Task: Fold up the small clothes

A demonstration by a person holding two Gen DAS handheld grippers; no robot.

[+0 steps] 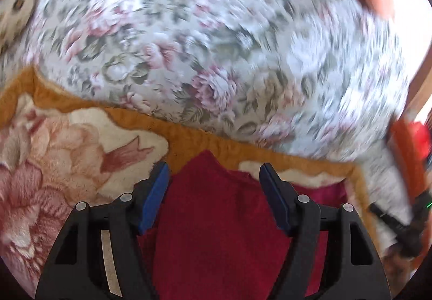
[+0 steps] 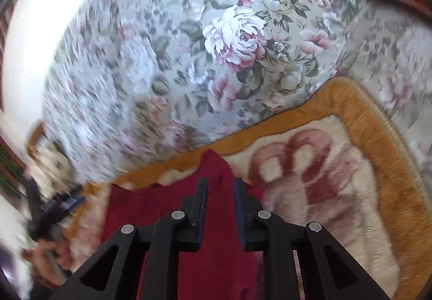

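Now early in the fold, by the look of it: red cloth point(image 1: 216, 219) lying flat on the fluffy blanket point(image 1: 54, 165) at the bottom middle of the left wrist view, one pointy corner sticking up toward the orange border. Left gripper point(image 1: 214, 173) hanging over that cloth with fingers wide apart, nothing between them. Flowery bed sheet point(image 1: 216, 43) filling the whole top half, all smeary. Far right edge of the same view: a dark blurry bit, maybe the other tool, too smeary to tell. Over in the right wrist view, same red cloth point(image 2: 210, 219) at the bottom middle, the pointy corner just past the fingertips. Right gripper point(image 2: 220, 184) with fingers a little apart, not pinching anything, though only a small gap is left. Next move, most likely: go down, pinch a corner or edge with each tool, lift and lay it across. Only the right wrist view shows the blanket's rounded corner at the middle right and a person's hand point(image 2: 51, 254) at the lower left; only the left wrist view shows the big pink flower on the blanket.
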